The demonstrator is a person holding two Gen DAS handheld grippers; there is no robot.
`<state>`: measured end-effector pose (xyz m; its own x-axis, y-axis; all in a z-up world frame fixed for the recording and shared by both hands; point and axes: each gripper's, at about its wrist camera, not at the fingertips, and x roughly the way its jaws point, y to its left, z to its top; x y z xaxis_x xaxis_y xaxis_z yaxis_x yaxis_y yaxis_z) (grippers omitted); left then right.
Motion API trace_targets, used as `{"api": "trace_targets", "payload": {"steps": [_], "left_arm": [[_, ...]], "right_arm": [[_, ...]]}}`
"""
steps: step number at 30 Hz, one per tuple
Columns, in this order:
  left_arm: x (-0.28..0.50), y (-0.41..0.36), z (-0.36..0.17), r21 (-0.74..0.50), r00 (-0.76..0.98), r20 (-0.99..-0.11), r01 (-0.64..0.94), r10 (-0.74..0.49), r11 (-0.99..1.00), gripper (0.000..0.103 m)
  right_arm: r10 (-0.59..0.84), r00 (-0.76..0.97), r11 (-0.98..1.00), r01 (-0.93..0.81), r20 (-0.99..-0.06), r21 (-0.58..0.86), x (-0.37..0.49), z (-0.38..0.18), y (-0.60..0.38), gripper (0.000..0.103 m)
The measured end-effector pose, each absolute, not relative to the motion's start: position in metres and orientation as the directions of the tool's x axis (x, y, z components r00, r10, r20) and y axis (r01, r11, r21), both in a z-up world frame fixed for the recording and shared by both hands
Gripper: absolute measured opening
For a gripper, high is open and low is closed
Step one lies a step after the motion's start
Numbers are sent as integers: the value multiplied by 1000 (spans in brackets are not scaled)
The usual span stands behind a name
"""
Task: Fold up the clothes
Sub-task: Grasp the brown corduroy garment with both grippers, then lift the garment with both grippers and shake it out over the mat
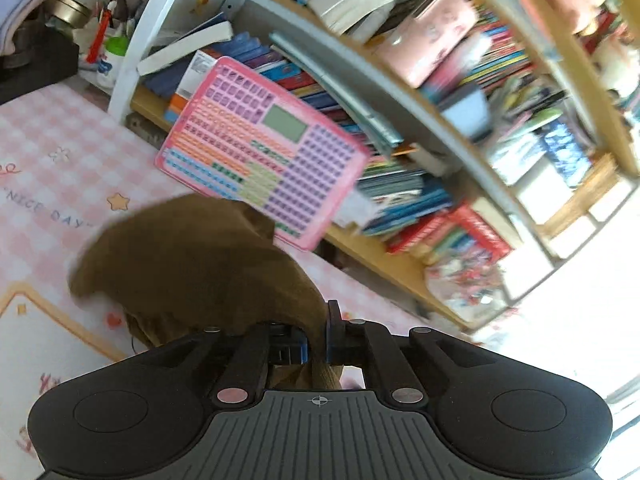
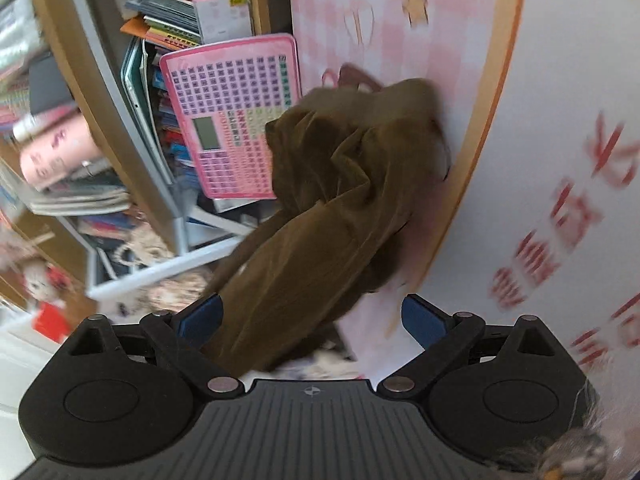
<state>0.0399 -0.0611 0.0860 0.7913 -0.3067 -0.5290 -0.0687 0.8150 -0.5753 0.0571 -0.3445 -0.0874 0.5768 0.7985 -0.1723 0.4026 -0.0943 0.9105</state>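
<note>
Left hand-held gripper (image 1: 317, 346) pinches brown garment (image 1: 192, 260); right hand-held gripper (image 2: 312, 320) gapes.

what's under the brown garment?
The pink checked mat shows around the brown garment, which the left gripper lifts by one end. Anything beneath its bunched middle is covered.

A pink keypad toy (image 1: 262, 152) leans against a bookshelf (image 1: 400, 92) beside a pink checked mat (image 1: 52, 152).
</note>
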Motion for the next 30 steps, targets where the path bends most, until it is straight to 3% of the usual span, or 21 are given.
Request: {"api": "trace_targets", "payload": {"steps": [1, 4, 6, 7, 8, 13, 16, 18, 21, 25, 30], "left_arm": [[33, -58, 86, -575, 792, -529, -70, -305, 815, 6], [9, -44, 83, -564, 799, -535, -96, -275, 820, 6], [-5, -32, 78, -550, 801, -549, -133, -237, 824, 6], [-11, -25, 74, -541, 798, -562, -157, -216, 826, 6], [-15, -18, 68, -535, 789, -581, -183, -201, 825, 6], [-26, -6, 27, -459, 693, -703, -269, -161, 846, 9], [-29, -9, 10, -401, 637, -755, -264, -153, 877, 28], [-31, -14, 5, -360, 621, -770, -236, -144, 903, 51], [-33, -20, -1, -297, 597, -792, -193, -128, 935, 68], [-40, -13, -12, -273, 583, -807, -216, -101, 937, 68], [-47, 9, -7, -318, 644, -760, -253, -87, 914, 68]], "right_arm": [[799, 579, -115, 407, -159, 906, 58, -90, -340, 96], [784, 594, -141, 453, -180, 880, 60, -99, -331, 75], [774, 596, -136, 485, -213, 864, 62, -102, -330, 48], [766, 601, -130, 492, -228, 861, 62, -103, -330, 25], [755, 609, -122, 494, -243, 861, 62, -103, -331, 10], [707, 655, -27, 403, -267, 915, 60, -84, -337, 6], [657, 704, 75, 297, -271, 952, 64, -62, -356, 6], [604, 753, 131, 228, -260, 965, 66, -45, -375, 5], [521, 819, 221, 140, -238, 965, 71, -12, -404, 5], [432, 884, 319, 34, -177, 947, 85, 47, -436, 5], [481, 874, 459, -322, 73, 828, 91, 168, -433, 5]]}}
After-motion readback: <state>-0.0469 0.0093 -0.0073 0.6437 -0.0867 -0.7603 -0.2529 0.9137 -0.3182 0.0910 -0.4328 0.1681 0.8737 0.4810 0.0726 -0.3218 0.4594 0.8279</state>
